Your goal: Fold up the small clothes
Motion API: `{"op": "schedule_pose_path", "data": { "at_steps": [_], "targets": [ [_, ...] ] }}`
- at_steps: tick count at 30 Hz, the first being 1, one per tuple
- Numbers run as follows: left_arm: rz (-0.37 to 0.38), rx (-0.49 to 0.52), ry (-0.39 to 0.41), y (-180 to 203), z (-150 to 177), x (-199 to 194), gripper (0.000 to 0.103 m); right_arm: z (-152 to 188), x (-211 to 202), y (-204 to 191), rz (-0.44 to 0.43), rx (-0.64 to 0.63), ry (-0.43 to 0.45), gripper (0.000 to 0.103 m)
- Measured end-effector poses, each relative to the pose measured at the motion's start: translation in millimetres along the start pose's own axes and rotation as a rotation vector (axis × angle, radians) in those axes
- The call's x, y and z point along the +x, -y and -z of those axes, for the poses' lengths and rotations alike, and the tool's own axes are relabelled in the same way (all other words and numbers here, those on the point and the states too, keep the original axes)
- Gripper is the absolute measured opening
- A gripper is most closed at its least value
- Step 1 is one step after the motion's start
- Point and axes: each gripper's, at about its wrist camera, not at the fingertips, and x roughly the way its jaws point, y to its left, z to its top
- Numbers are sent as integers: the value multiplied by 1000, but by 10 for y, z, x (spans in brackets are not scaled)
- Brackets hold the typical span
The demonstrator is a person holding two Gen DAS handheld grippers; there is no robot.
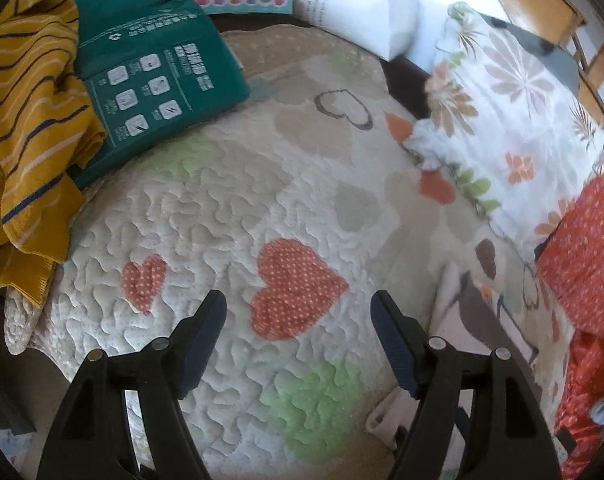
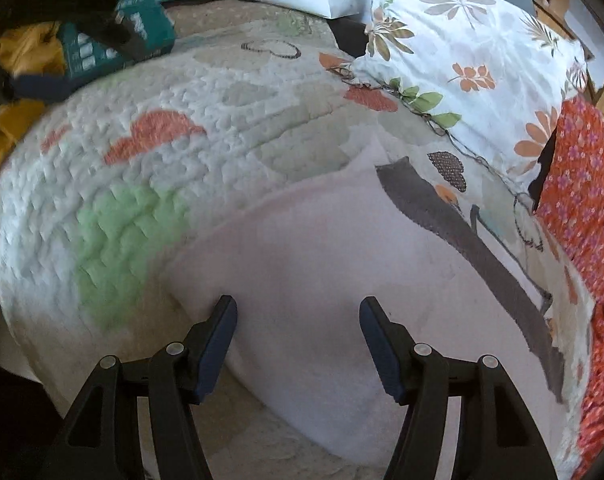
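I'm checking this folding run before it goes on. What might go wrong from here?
1. The right gripper hangs open over the smooth middle of the white garment, with no edge between its fingers; closing may pinch the quilt too.
2. The left gripper faces only bare quilt.

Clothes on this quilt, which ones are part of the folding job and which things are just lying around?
For the folding:
- pale pink garment, below the open right gripper
- yellow striped garment
- red floral cloth
- left gripper, open, nothing held

Just lying about:
- green package
- floral pillow
- white paper bag
- heart quilt
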Motion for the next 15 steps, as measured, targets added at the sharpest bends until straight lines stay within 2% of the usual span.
{"op": "schedule_pose_path", "data": {
  "at_steps": [3,6,9,10,15],
  "targets": [
    [16,-37,-2,-102,-49,-20,74,57,-99,34,-68,46,3,68],
    [27,-73,-3,-195,-73,-41,75,213,-149,-38,-105,27,11,70],
    [22,-93,-1,-229,-70,-48,77,344,-68,-198,-37,-49,10,70],
    [23,-95,-4,-229,-67,-41,77,355,-69,-223,-17,-60,40,70],
    [35,-99,-30,-208,-57,7,77,224,-42,-259,96,-48,104,69]
  ]
}}
